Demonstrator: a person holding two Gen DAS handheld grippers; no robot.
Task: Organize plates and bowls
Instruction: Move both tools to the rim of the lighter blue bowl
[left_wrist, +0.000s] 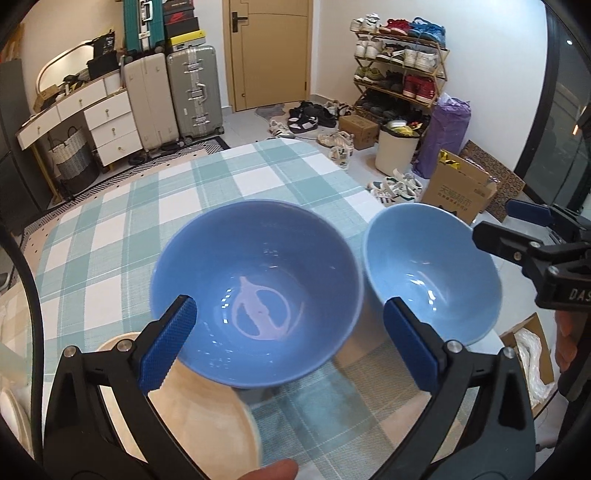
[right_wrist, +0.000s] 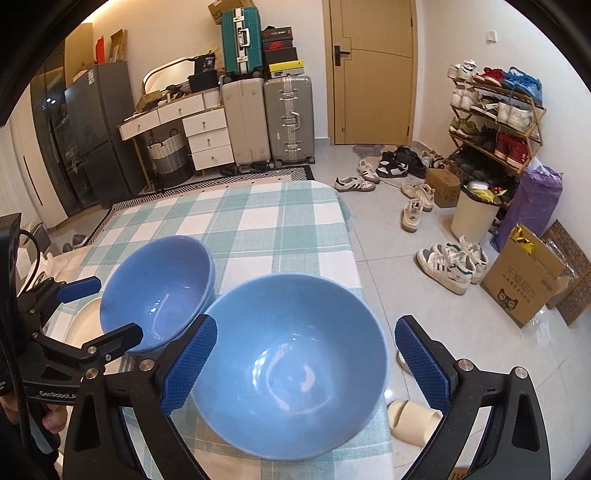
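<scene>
On the checked counter (left_wrist: 258, 173) both bowls sit free; our left gripper (left_wrist: 288, 347) and right gripper (right_wrist: 304, 365) gape wide, empty. Next we nest the right bowl (right_wrist: 291, 365) into the stack (right_wrist: 159, 291) at ten o'clock.

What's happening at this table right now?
A person holds a gripper in each hand over a checked tablecloth. The left gripper is open around the darker blue bowl, which seems to sit in another; the right gripper is open around the lighter bowl. Neither is gripped. The bowls stand side by side, a pale plate beside the darker one.
</scene>
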